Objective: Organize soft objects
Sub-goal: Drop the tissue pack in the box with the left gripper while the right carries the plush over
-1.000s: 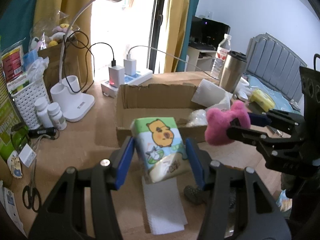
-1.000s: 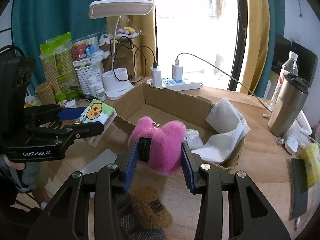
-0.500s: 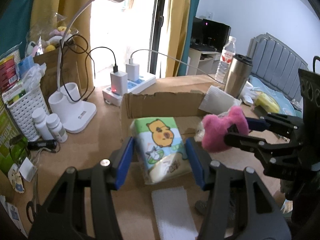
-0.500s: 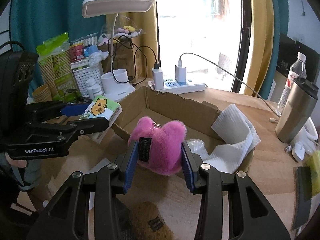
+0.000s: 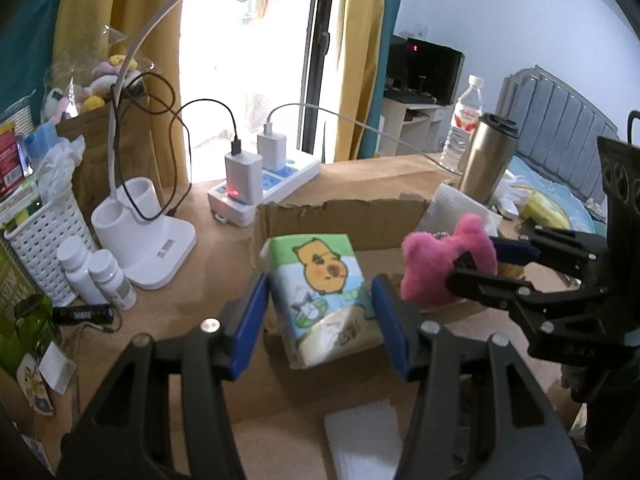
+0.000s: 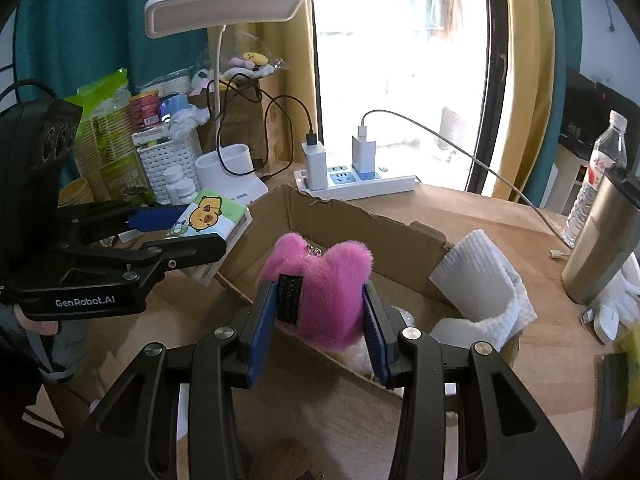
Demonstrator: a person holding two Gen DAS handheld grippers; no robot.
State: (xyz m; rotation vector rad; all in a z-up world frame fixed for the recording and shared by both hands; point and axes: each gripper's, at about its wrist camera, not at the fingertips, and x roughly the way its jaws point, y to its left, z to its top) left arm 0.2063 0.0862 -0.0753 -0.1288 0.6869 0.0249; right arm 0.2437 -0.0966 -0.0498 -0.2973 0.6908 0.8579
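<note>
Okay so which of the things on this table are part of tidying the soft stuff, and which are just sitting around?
Part of the job:
- tissue pack, held in the left tool
- pink plush, held in the right tool
- cardboard box
- white towel in the box

Just lying about:
- desk lamp
- power strip
- steel tumbler
- water bottle

Two claws (image 5: 320,312) (image 6: 320,328), one tissue pack (image 5: 324,296), one pink plush (image 6: 324,296), one cardboard box (image 6: 360,224), two pill bottles (image 5: 96,276).
</note>
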